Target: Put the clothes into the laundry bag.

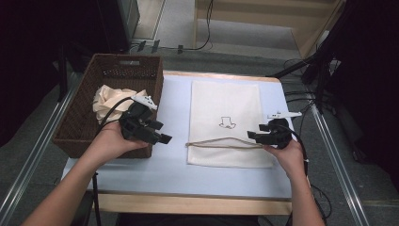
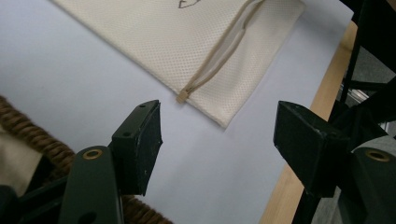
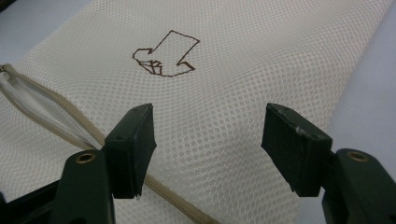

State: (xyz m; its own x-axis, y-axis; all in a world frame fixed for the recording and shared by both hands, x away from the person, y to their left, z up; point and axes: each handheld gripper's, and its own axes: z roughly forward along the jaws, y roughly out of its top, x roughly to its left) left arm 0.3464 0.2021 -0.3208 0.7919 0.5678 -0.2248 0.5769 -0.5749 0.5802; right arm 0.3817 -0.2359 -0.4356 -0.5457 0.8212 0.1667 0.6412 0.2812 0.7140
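Pale blue table with a cream mesh laundry bag lying flat at its centre.
Right hand-held gripper hovers released over the bag's zipper at 4 o'clock; left hand-held gripper, jaws apart, hangs by the wicker basket at 9 o'clock.

A pale blue table top is lying across the middle of the scene, with a light wooden edge running along its near side. A brown wicker basket is standing on the table's left part, reaching from the far edge towards the near side. Metal rails are running along the grey floor on the left and right. Black cables are trailing by the table's far right corner, beside a dark stand. A wooden platform is sitting beyond the table.
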